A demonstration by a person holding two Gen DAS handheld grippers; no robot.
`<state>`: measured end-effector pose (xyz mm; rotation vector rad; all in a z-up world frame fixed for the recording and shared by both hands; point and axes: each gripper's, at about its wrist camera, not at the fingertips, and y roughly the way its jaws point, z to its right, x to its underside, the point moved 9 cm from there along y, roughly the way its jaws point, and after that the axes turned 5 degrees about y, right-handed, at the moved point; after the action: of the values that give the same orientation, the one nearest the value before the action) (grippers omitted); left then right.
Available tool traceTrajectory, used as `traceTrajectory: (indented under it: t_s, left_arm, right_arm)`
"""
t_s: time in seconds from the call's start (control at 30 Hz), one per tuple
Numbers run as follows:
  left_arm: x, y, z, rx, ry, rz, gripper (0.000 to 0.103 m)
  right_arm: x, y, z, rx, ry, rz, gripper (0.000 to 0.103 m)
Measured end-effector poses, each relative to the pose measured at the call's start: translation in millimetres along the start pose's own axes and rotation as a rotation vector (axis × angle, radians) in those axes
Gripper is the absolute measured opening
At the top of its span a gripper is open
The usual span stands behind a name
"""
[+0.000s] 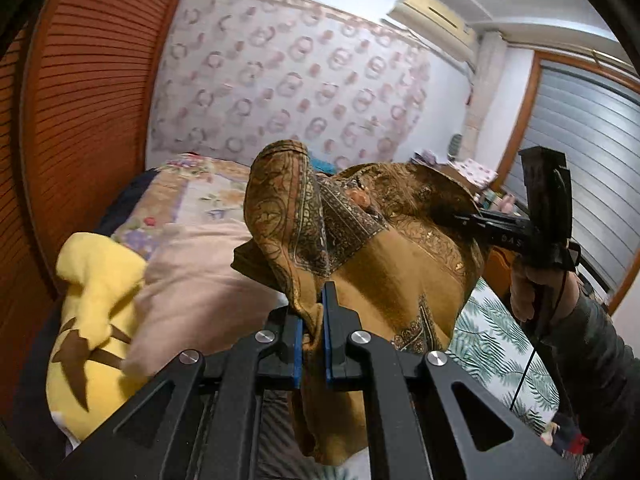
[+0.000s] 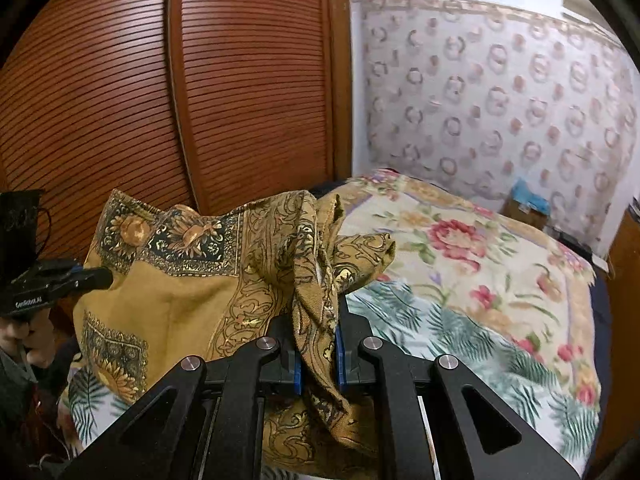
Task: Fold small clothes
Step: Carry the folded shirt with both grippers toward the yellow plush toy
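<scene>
A mustard-gold cloth point(image 1: 404, 264) with dark ornate borders hangs in the air between both grippers, above the bed. My left gripper point(image 1: 314, 304) is shut on a bunched corner of it, the fabric squeezed between the blue pads. In the right wrist view the same cloth point(image 2: 180, 296) spreads to the left, and my right gripper point(image 2: 318, 332) is shut on another gathered corner. The right gripper point(image 1: 472, 220) also shows in the left wrist view, held by a hand at the cloth's far edge. The left gripper point(image 2: 92, 278) shows at the left of the right wrist view.
Below lies a bed with a floral quilt point(image 2: 480, 264) and a leaf-print sheet point(image 1: 492, 340). A yellow plush toy point(image 1: 92, 320) and a pink pillow point(image 1: 200, 280) sit at the left. A louvred wooden wardrobe point(image 2: 200, 80) and patterned wall stand behind.
</scene>
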<state>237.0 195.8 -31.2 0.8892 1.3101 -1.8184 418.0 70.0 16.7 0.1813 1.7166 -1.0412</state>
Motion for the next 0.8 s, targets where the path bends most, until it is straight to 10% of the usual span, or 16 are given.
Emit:
traceTrajectory:
  t_s: [0.8]
  left_arm:
    - [42.0, 15.2, -82.5, -0.117, -0.194, -0.014, 0.008]
  right_arm:
    - [-66.7, 197.9, -45.8, -0.045, -0.234, -0.122, 0.011]
